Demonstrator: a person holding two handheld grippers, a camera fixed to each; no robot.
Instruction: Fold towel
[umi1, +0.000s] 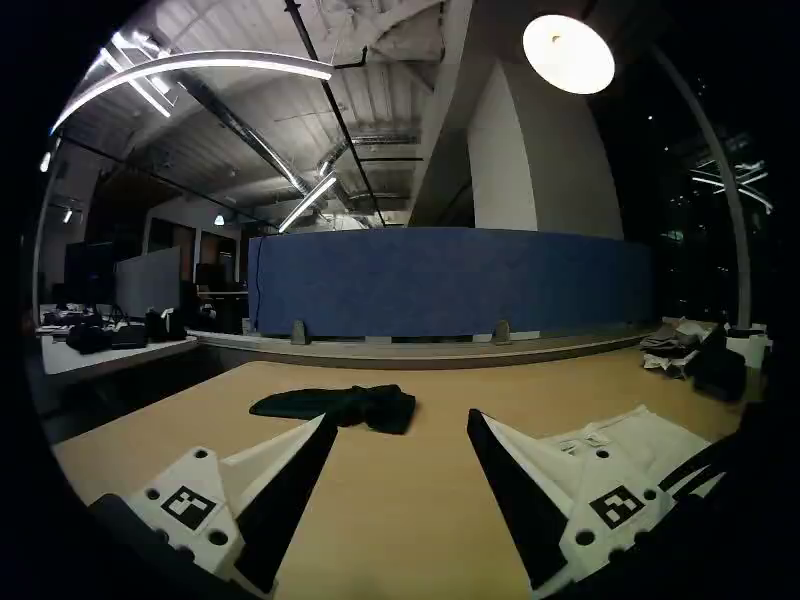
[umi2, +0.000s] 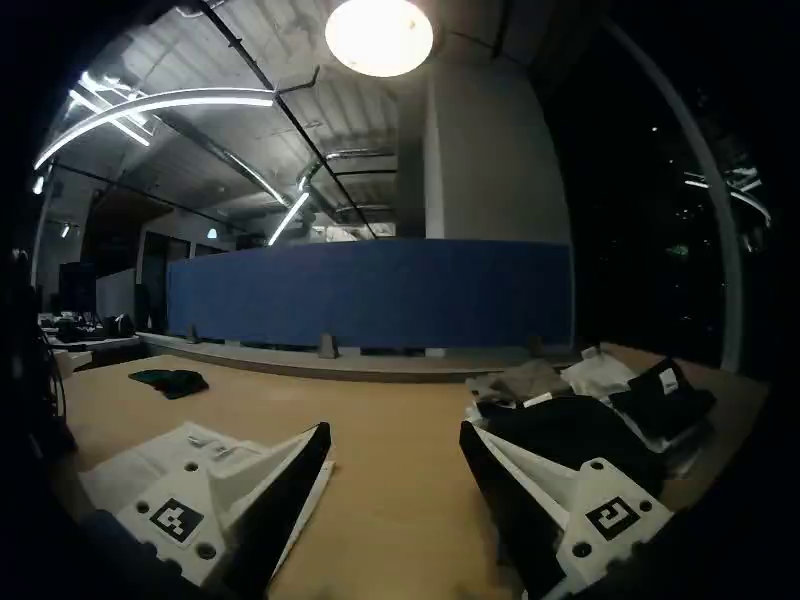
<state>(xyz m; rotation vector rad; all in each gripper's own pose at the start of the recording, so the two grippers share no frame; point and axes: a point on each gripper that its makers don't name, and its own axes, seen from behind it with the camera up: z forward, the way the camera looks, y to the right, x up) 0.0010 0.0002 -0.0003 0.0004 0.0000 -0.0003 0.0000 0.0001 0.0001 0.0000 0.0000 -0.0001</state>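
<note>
Towel (umi1: 335, 406), dark and crumpled, lies on the wooden table (umi1: 420, 500) just ahead of my left gripper (umi1: 398, 415), whose fingers are spread wide and hold nothing, while my right gripper (umi2: 393, 426) gapes equally empty beside a pile of cloths (umi2: 590, 400).

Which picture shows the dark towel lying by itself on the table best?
The left gripper view. There the dark towel lies crumpled on the table straight ahead, fairly close and whole. In the right gripper view the dark towel is just a small dark patch, far off at the left.
</note>
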